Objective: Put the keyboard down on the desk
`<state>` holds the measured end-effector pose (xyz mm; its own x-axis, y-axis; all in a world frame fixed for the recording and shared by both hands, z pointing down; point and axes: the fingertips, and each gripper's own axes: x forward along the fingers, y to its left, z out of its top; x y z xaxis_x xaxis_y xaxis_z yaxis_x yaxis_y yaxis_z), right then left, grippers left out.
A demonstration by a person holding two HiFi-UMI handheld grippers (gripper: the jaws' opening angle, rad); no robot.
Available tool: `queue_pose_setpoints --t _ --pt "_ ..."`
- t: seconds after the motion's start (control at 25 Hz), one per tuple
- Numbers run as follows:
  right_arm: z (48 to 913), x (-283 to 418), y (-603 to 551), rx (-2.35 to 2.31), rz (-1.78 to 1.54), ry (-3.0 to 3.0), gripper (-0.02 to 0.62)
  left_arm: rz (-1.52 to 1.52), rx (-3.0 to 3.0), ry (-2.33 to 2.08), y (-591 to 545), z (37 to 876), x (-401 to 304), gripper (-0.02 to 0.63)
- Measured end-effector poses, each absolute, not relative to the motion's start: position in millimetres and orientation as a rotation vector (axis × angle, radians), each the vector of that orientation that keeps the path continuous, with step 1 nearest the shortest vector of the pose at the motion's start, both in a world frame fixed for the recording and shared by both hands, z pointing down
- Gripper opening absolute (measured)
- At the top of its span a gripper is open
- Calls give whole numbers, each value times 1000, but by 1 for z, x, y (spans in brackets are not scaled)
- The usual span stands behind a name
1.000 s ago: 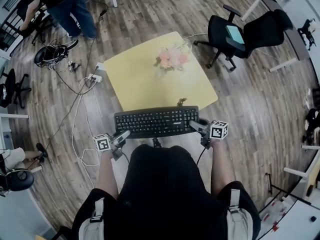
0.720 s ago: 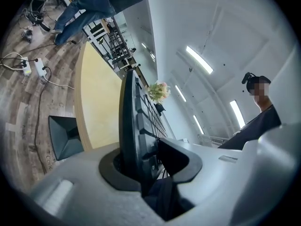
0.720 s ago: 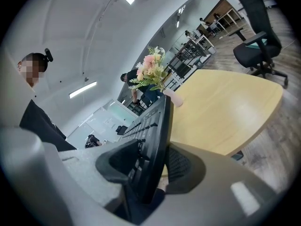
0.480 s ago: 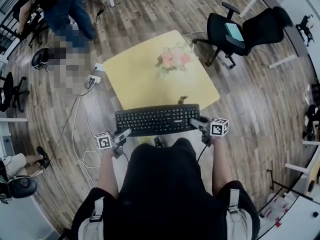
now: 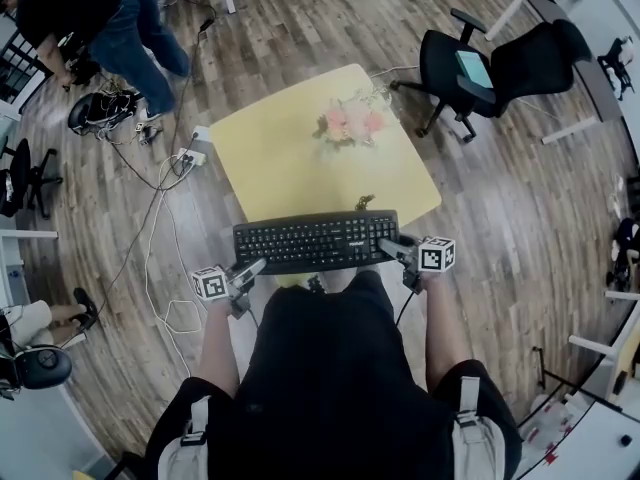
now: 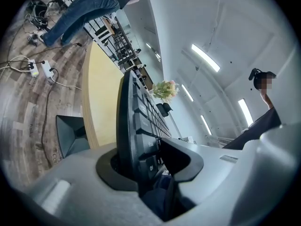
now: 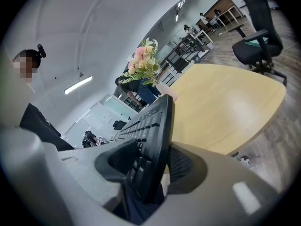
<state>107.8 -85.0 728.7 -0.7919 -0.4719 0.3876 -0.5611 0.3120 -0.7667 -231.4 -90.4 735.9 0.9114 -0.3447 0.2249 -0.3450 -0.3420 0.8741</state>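
Yellow desk [image 5: 290, 163], one, one black keyboard [image 5: 314, 241], one bouquet [image 5: 348, 121]

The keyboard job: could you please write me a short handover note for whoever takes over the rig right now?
Left claw: closed on the black keyboard's left end; its jaws have just been opening.
Right claw: closed on the right end; jaws likewise just opening.
Keyboard: level at the yellow wooden desk's near edge; contact with the top unclear.
Done: brought to the desk. Left: rest it on the top, release both claws.
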Motion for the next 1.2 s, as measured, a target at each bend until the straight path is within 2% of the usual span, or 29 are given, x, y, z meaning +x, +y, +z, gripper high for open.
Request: queue_pose_setpoints --t 0.84,1.2 --pt "795 151 -168 698 1568 -2278 214 38 1746 -743 -109 784 -184 174" --pt "812 143 -187 689 1555 -2212 227 11 1604 -810 -105 800 -183 193"
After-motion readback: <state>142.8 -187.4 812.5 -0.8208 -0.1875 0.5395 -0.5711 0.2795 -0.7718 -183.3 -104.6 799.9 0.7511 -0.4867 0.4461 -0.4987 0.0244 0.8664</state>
